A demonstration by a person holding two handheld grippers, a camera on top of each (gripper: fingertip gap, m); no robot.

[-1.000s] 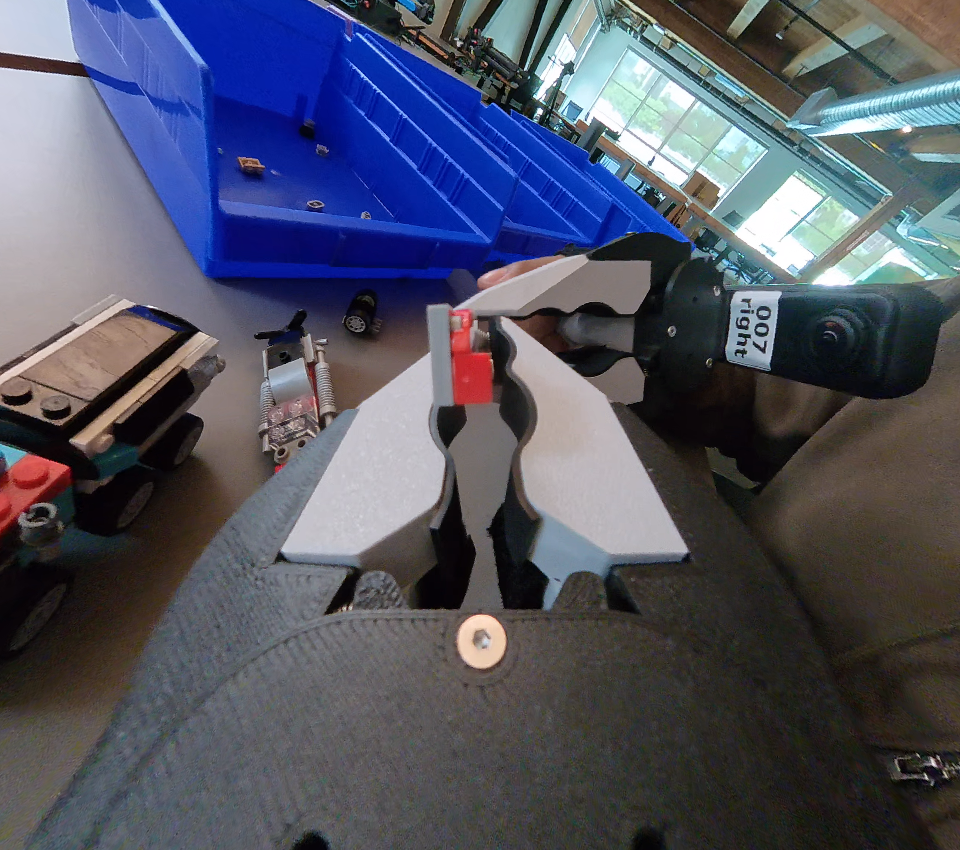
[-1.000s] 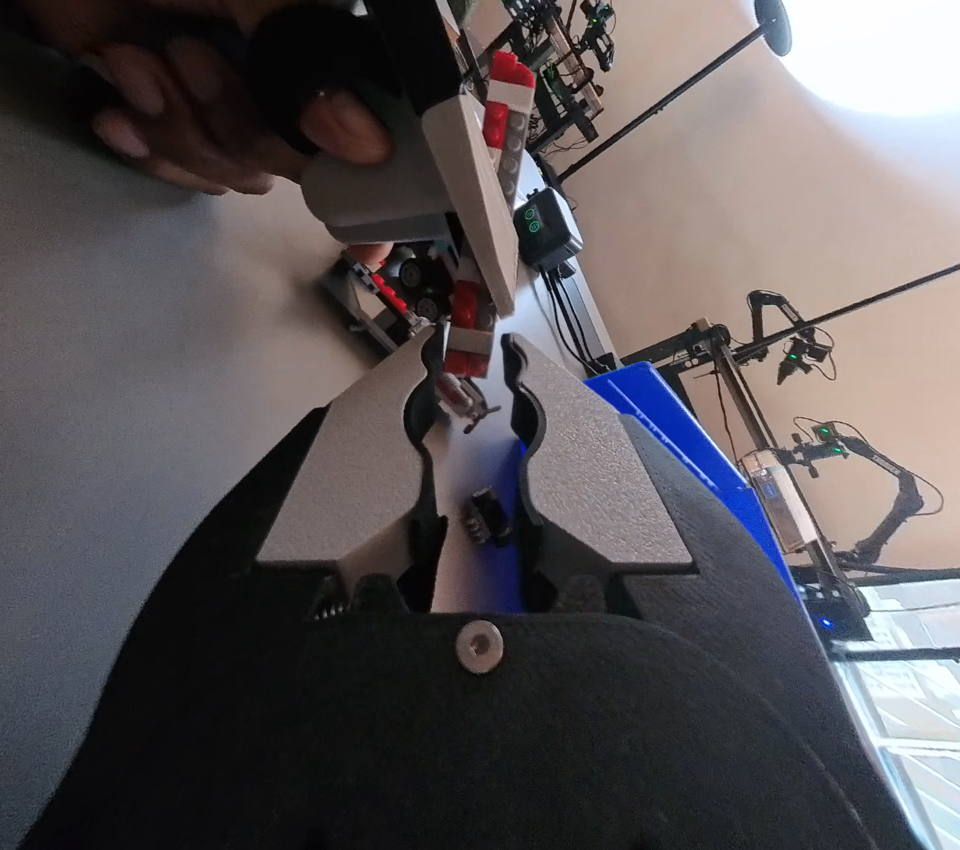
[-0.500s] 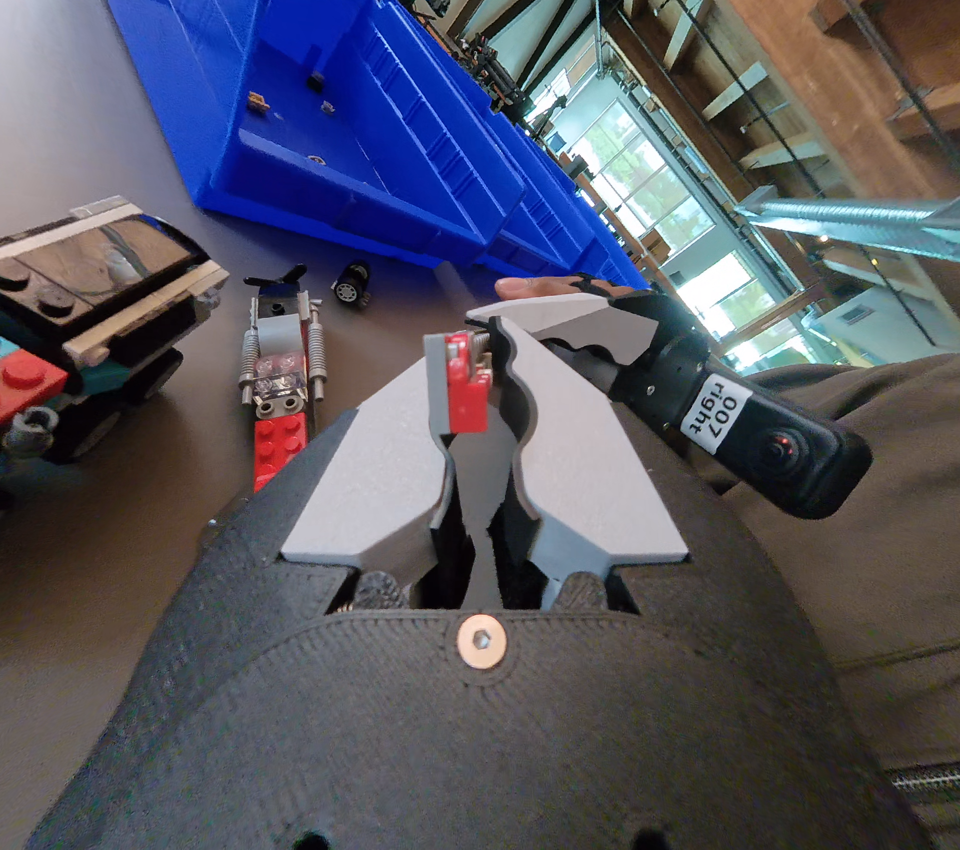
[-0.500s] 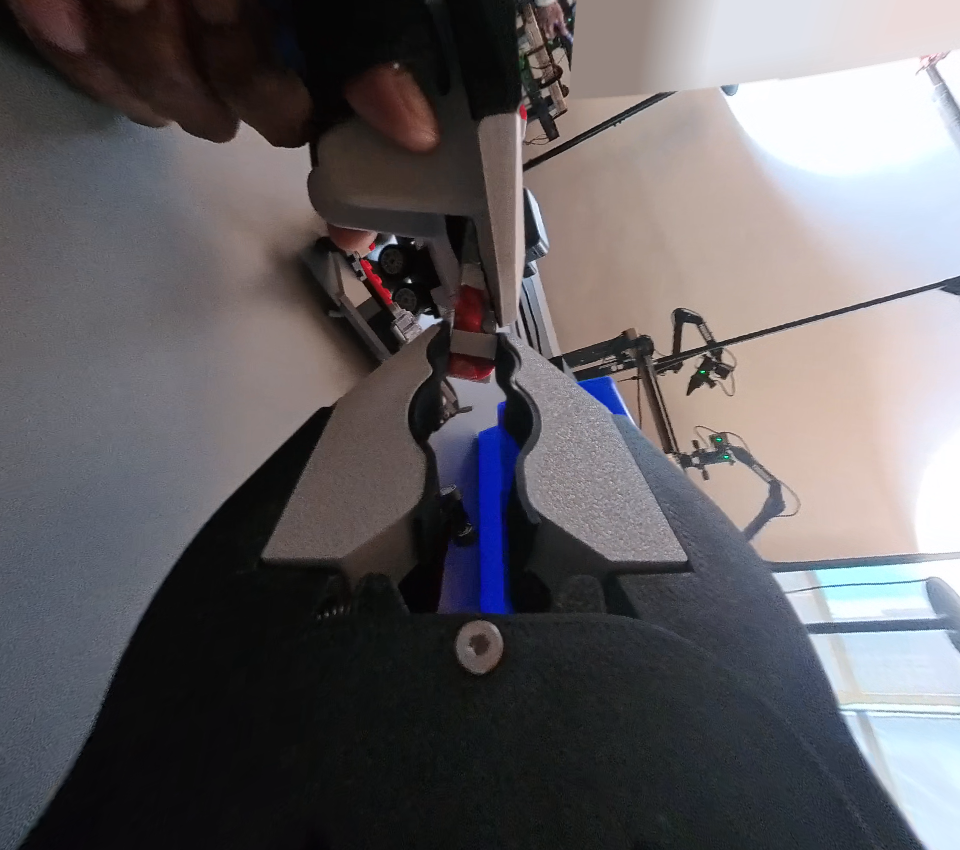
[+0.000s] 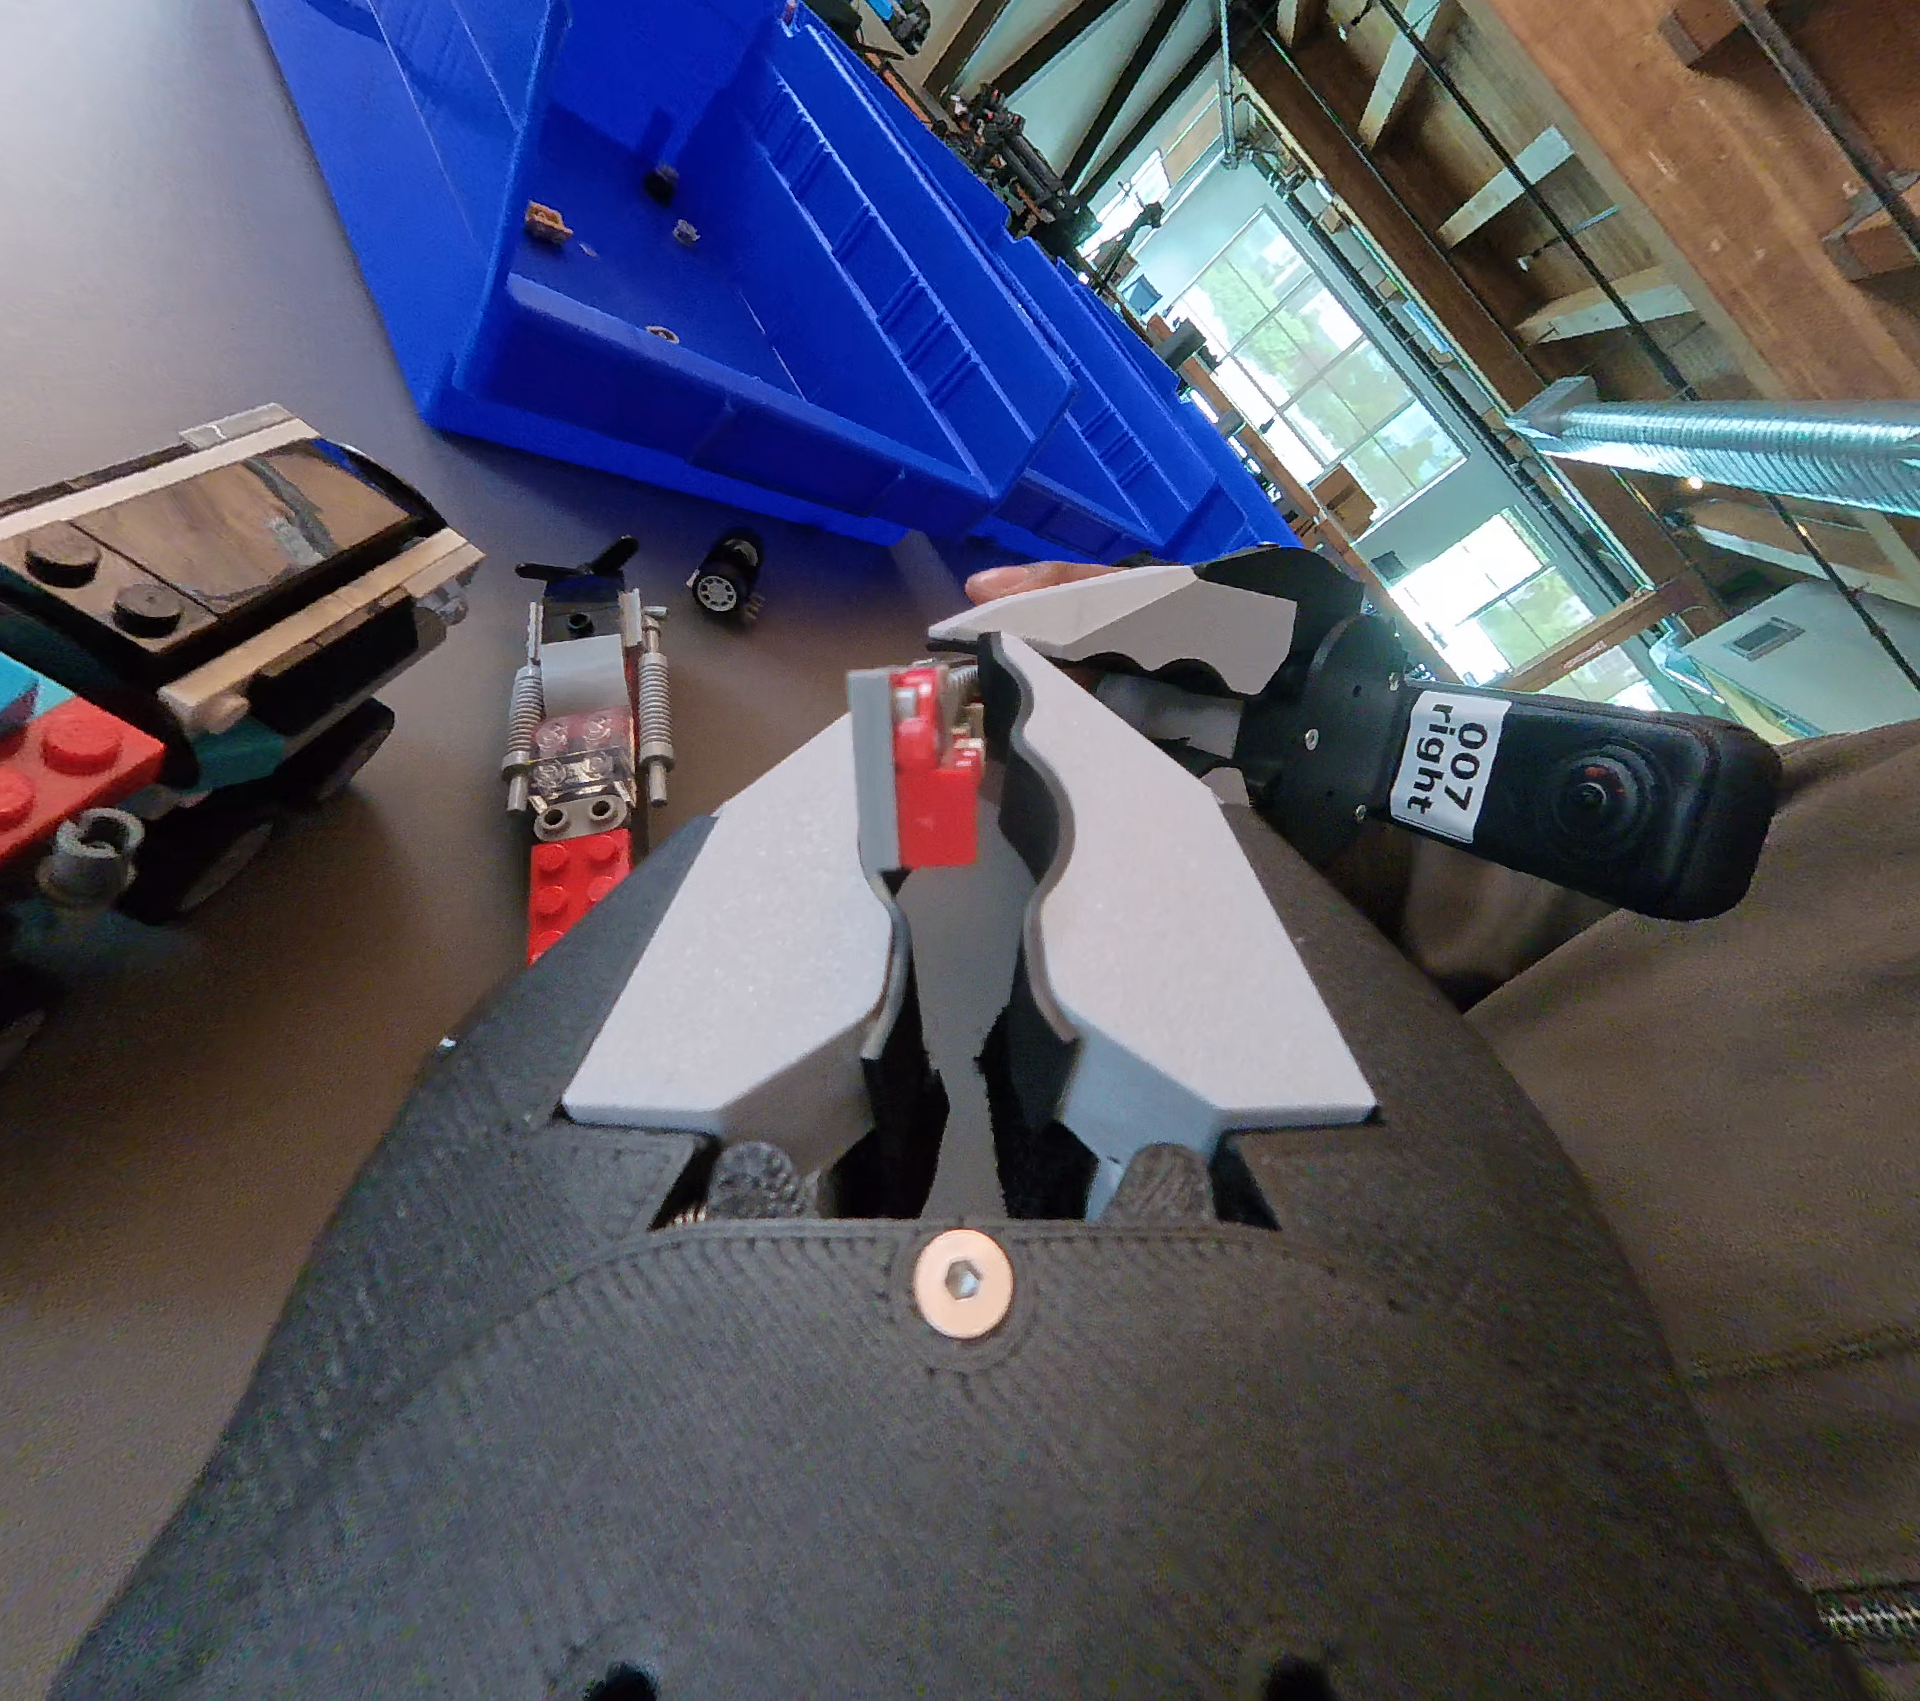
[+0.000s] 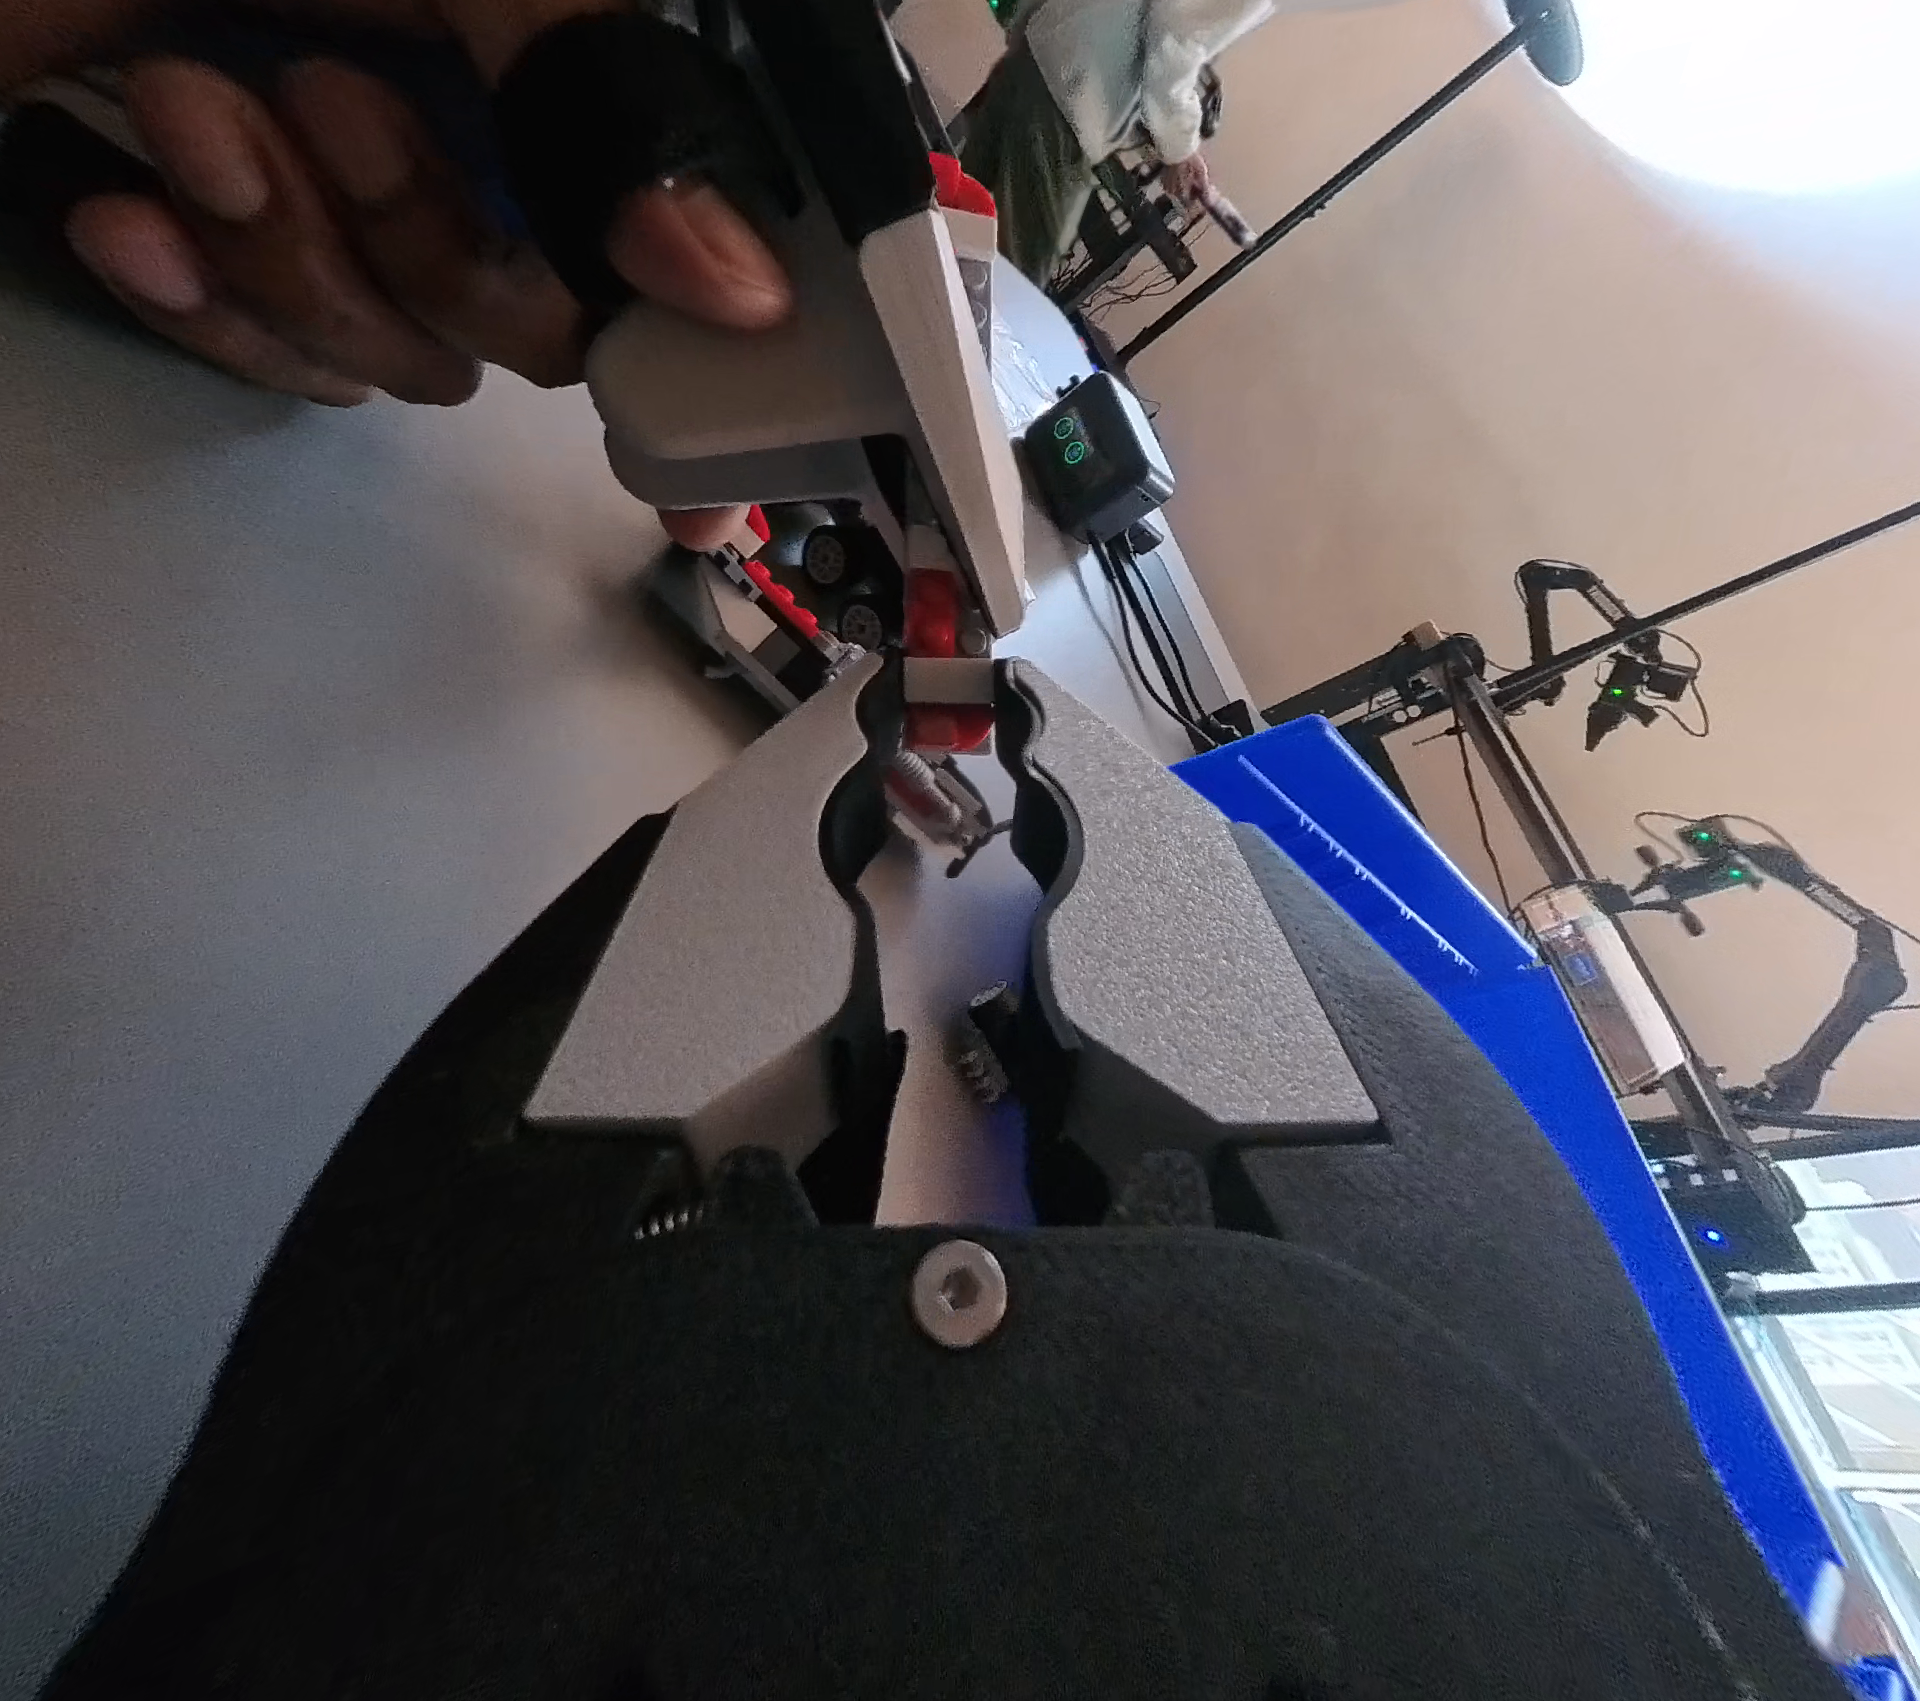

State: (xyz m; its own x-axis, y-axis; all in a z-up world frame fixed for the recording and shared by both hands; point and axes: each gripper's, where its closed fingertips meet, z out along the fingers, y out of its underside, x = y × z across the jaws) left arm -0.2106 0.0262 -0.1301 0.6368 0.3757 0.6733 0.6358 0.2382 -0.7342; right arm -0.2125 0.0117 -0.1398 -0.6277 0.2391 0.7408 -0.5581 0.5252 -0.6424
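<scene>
While both sets of fingers pinch one small red-and-grey brick assembly (image 5: 920,768) in mid-air, left gripper (image 5: 940,747) and right gripper (image 6: 940,690) could twist it apart (bits dropping near the loose wheel (image 5: 724,576) on the worktop (image 5: 156,249)).

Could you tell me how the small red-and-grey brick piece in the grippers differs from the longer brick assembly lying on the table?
The red-and-grey brick piece is short and compact, held up off the table between the left gripper fingers; the brick assembly with springs is longer and lies flat on the table, untouched. The assembly carries two grey springs and clear bricks; the held piece shows neither. Both include red and grey bricks.
</scene>
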